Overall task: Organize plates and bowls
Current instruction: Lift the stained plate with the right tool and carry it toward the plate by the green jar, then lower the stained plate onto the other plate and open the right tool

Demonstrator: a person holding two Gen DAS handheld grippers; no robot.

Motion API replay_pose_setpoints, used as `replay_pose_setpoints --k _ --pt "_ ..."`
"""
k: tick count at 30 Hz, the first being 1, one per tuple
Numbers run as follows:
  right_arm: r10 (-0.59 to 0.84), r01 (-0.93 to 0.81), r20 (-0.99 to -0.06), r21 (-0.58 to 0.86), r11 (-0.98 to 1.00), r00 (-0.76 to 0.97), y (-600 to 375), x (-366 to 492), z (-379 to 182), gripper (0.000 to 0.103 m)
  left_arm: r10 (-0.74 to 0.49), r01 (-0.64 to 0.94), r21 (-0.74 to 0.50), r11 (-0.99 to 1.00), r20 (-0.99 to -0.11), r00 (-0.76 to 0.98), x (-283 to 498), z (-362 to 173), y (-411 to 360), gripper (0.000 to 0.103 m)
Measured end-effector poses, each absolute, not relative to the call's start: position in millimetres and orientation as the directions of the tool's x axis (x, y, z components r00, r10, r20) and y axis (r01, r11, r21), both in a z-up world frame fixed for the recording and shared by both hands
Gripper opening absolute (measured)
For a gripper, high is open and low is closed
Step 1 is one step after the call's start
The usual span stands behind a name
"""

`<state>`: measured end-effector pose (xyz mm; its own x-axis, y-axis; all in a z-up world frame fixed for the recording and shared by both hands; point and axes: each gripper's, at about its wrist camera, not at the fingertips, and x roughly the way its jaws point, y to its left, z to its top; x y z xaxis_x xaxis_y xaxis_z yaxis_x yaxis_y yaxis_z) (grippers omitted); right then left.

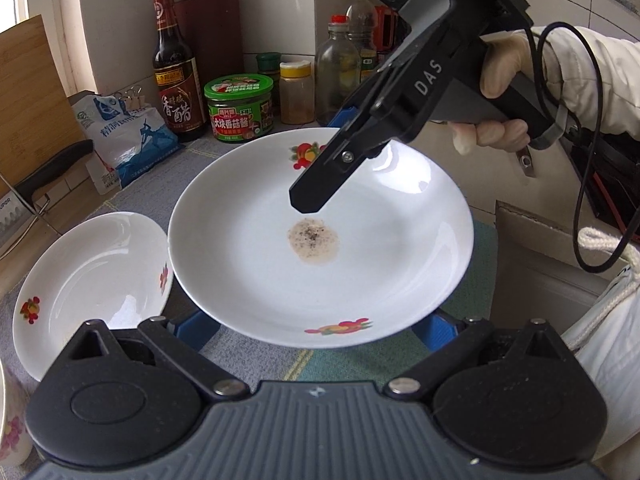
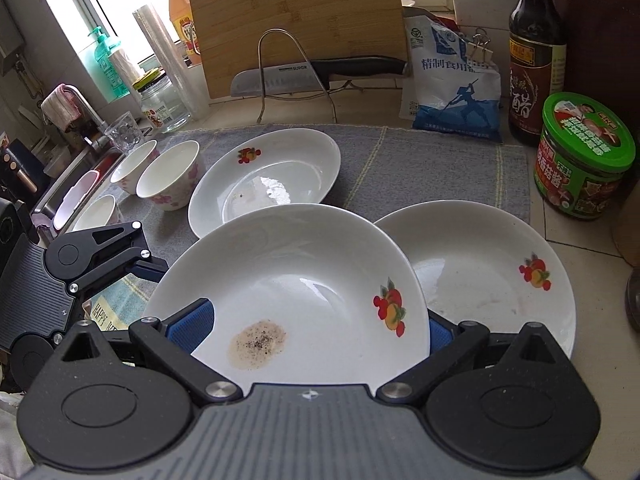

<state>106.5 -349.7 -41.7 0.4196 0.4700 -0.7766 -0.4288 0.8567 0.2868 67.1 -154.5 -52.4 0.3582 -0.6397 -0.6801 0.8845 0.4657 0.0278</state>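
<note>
A white fruit-print plate [image 1: 360, 264] with a brown peppery smear is held off the mat; it also shows in the right wrist view [image 2: 304, 280]. My right gripper [image 2: 316, 332] has one blue pad inside the plate and one outside its rim, shut on it; from the left wrist view its fingers [image 1: 316, 188] come down over the plate. My left gripper [image 1: 320, 332] has the plate's near edge between its blue pads. A second plate [image 2: 480, 276] lies under the held one at right, a third [image 2: 272, 176] behind. Three flowered bowls [image 2: 172, 180] stand at left.
A grey mat [image 2: 432, 168] covers the counter. A green-lidded jar [image 2: 580, 160], a vinegar bottle [image 2: 536, 48] and a salt bag [image 2: 452, 80] stand behind. A cutting board [image 2: 296, 20] and a knife on a wire rack [image 2: 320, 72] stand at the back. The sink [image 2: 72, 196] is at left.
</note>
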Motion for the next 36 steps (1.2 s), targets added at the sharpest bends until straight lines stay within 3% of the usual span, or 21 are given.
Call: replay_pose_setpoints --k 36 --pt "0.470 -0.345 -0.768 0.340 0.875 0.435 -421 149 -75 0.103 -0.607 0.903 0.044 0.427 -0.727 0.322 118 -69 -222 0.100"
